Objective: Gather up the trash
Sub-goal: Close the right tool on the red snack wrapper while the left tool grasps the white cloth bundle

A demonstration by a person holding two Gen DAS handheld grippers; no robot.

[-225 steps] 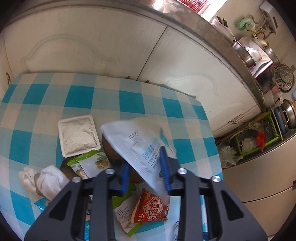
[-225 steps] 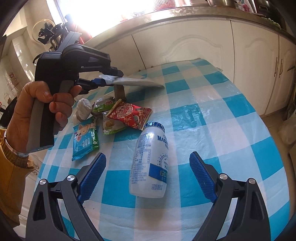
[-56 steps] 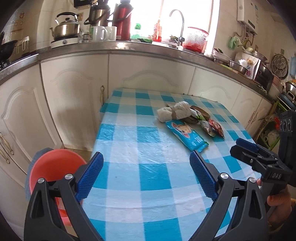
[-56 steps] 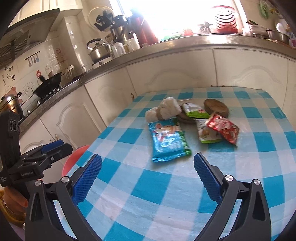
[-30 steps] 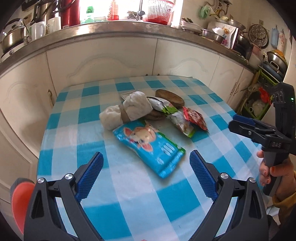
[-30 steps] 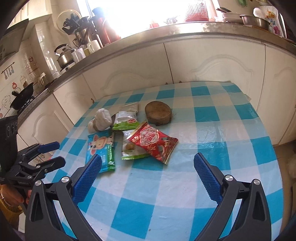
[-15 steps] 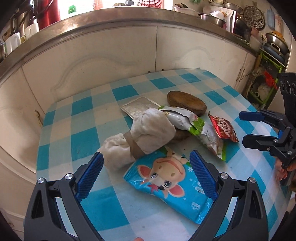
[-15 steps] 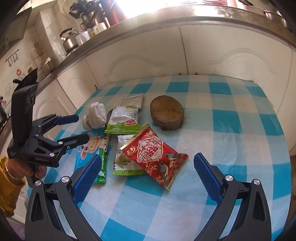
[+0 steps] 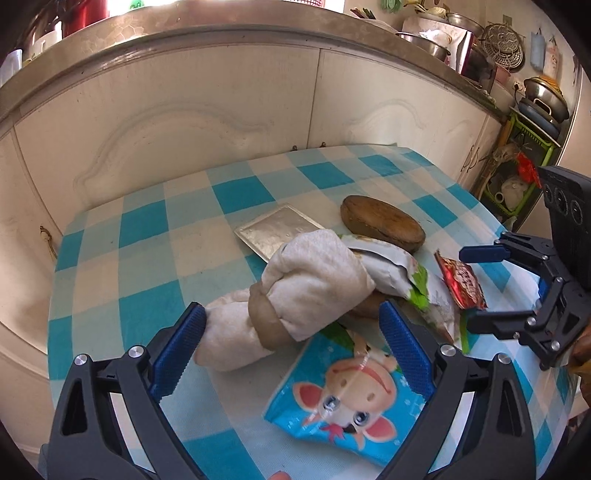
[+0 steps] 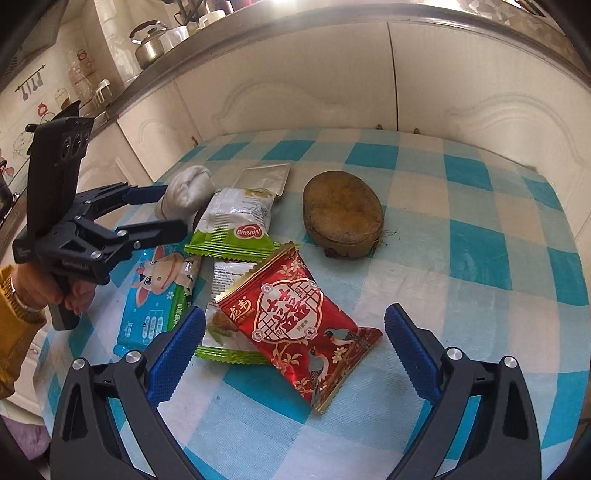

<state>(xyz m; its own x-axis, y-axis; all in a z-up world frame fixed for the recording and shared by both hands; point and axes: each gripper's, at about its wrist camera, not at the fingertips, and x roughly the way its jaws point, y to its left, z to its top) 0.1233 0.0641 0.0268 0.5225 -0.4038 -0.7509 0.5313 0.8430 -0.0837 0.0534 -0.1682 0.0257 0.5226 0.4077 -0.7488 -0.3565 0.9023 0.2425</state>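
A pile of trash lies on the blue-checked table (image 9: 147, 258). My left gripper (image 9: 291, 347) is open around a white cloth bundle (image 9: 306, 284), which rests partly on a blue cartoon wipes pack (image 9: 343, 398). My right gripper (image 10: 293, 354) is open and empty, its jaws either side of a red snack packet (image 10: 295, 317). The red packet overlaps a green-edged wrapper (image 10: 221, 332). Another green and white wrapper (image 10: 236, 225), a silver foil pouch (image 9: 277, 230) and a brown oval disc (image 10: 341, 214) lie behind. The left gripper also shows in the right wrist view (image 10: 159, 210).
White kitchen cabinets (image 9: 221, 110) stand right behind the table's far edge. A green rack with dishes (image 9: 517, 177) stands at the right. The countertop (image 10: 155, 33) holds a kettle and cups. The table drops off at the left edge (image 9: 55, 295).
Both grippers have come down and closer to the pile. The left one now straddles the cloth bundle; the right one now straddles the red packet. Nothing has been picked up.
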